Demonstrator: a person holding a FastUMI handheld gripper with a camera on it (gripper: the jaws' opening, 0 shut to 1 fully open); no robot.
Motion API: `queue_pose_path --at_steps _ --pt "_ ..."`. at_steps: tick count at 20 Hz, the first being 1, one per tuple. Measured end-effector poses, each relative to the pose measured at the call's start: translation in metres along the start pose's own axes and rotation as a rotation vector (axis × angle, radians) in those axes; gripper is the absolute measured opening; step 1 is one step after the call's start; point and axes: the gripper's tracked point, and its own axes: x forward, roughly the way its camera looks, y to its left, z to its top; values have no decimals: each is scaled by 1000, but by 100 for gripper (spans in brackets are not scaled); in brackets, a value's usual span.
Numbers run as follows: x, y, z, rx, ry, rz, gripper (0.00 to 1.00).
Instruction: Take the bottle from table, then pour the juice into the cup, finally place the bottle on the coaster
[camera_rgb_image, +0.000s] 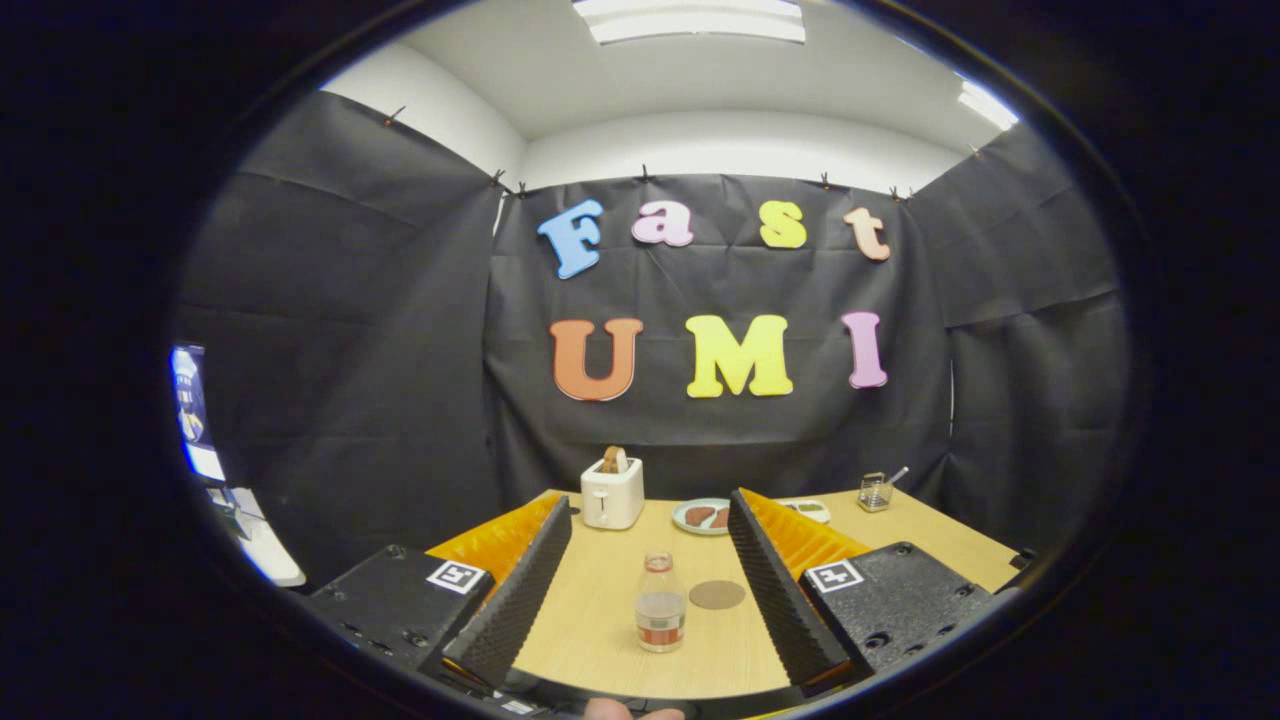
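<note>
Bottle (660, 603) stands upright, part-filled, between wide-apart hand-held gripper (650, 535) fingers.

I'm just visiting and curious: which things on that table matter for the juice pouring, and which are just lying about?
For the job: bottle standing between the open gripper fingers; round coaster beside it; glass cup at the far corner.

Lying about: toaster with toast; plate of food; small dish.

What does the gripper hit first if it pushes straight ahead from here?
Likely the bottle: it stands upright between the open gripper fingers. The coaster lies just beside it, the toaster farther back. Depth is hard to judge.
</note>
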Motion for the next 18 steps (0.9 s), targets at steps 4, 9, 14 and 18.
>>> queue_pose_path --at_steps 4,9,14,18 --pt "10 -3 -30 -31 33 -15 100" --pt "28 -8 -87 -87 96 -36 100" --pt "44 -19 -144 -112 141 -54 100" --pt "59 -36 -185 -140 191 -73 100"
